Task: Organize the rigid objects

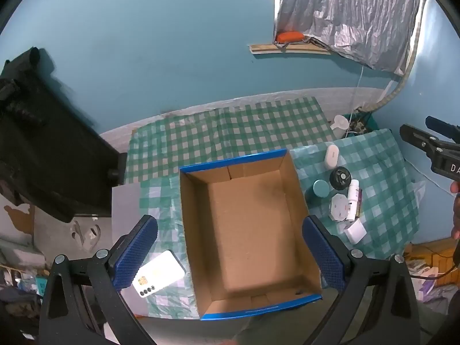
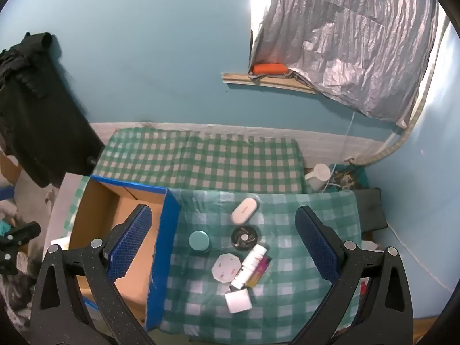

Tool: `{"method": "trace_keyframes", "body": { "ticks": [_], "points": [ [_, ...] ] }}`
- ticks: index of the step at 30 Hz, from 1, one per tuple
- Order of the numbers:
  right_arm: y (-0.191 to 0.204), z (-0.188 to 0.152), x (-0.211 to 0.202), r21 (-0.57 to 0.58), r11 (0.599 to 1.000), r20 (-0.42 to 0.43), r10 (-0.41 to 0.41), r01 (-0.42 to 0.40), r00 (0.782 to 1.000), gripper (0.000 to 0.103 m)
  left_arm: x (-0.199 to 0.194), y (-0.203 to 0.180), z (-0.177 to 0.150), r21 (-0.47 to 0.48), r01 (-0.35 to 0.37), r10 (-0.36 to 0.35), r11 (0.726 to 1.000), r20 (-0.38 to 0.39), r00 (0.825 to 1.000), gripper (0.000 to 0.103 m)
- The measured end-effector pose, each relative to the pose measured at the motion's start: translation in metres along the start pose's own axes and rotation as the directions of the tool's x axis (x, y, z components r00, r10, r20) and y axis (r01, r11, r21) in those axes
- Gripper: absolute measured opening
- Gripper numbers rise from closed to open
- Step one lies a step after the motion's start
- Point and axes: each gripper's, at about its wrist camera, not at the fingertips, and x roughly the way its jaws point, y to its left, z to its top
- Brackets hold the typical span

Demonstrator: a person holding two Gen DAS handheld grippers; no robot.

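An empty cardboard box (image 1: pixel 247 230) with a blue rim sits on the green checked cloth; my left gripper (image 1: pixel 230 256) hovers open above it, holding nothing. A white phone (image 1: pixel 161 273) lies left of the box. Right of the box is a cluster: white oval case (image 2: pixel 244 211), teal-lidded jar (image 2: pixel 199 240), black round disc (image 2: pixel 244 237), white octagonal piece (image 2: pixel 226 267), white bottle (image 2: pixel 250 264), yellow-pink lighter (image 2: pixel 260 271), white cube (image 2: pixel 238 300). My right gripper (image 2: pixel 224 247) hangs open above this cluster, touching none of it. The box (image 2: pixel 120 230) shows at the left of the right wrist view.
A second checked cloth (image 2: pixel 201 158) covers the surface behind, against a blue wall. Black fabric (image 1: pixel 43 143) hangs at the left. A white jug (image 2: pixel 317 178) and cables sit in the far right corner. Clutter lies on the floor below the table's edge.
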Motion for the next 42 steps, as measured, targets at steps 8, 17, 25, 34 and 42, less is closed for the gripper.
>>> {"method": "trace_keyframes", "body": {
  "ticks": [8,17,25,34,42],
  "points": [
    [0.002,0.003,0.000,-0.008,1.000,-0.001,-0.015,0.015,1.000,0.100,-0.001,0.000,0.004,-0.015,0.008,-0.008,1.000,-0.004,1.000,0.101],
    [0.005,0.004,0.001,-0.014,1.000,-0.006,-0.015,0.015,1.000,0.100,-0.009,-0.001,0.002,-0.021,0.008,-0.007,1.000,0.034,0.999,0.101],
    [0.004,0.003,0.000,-0.016,1.000,-0.004,-0.014,0.014,1.000,0.100,-0.011,-0.001,0.001,-0.031,0.020,-0.019,0.999,0.037,0.999,0.101],
    [0.006,0.003,-0.001,-0.018,1.000,-0.003,-0.013,0.013,1.000,0.100,-0.011,0.000,0.003,-0.034,0.017,-0.016,0.999,0.036,0.999,0.101],
    [0.008,0.004,0.000,-0.018,1.000,-0.002,-0.015,0.015,1.000,0.100,-0.010,0.004,0.004,-0.044,0.013,-0.011,0.999,0.026,1.000,0.101]
  ]
}}
